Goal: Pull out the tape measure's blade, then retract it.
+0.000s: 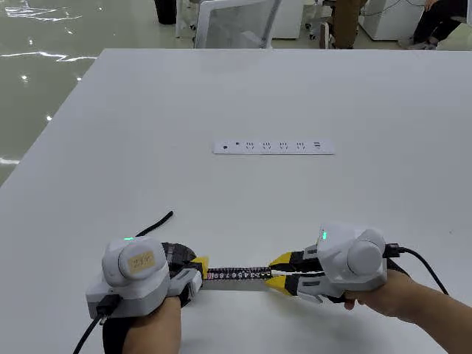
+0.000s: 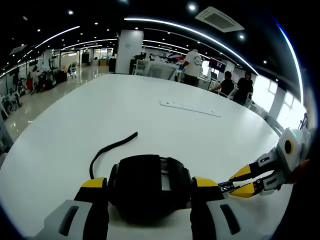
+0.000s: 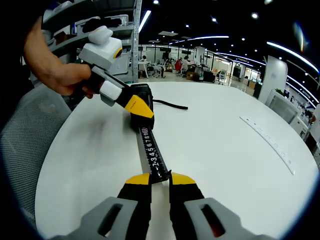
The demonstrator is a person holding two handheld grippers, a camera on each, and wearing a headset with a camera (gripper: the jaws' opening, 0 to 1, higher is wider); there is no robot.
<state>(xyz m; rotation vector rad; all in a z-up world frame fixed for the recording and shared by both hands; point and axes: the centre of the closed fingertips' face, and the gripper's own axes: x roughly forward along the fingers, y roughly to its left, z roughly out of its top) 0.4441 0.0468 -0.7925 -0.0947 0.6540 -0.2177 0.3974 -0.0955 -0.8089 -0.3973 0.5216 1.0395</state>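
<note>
Both jaws clamped | left gripper: tape measure | right gripper: blade, lying left-right

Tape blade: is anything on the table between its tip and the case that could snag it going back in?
Nothing visible. The blade runs straight over bare table from the right gripper to the case in the left gripper; the strap lies beyond the case.

A white workbench stands on glossy floor beneath ceiling strip lights.
</note>
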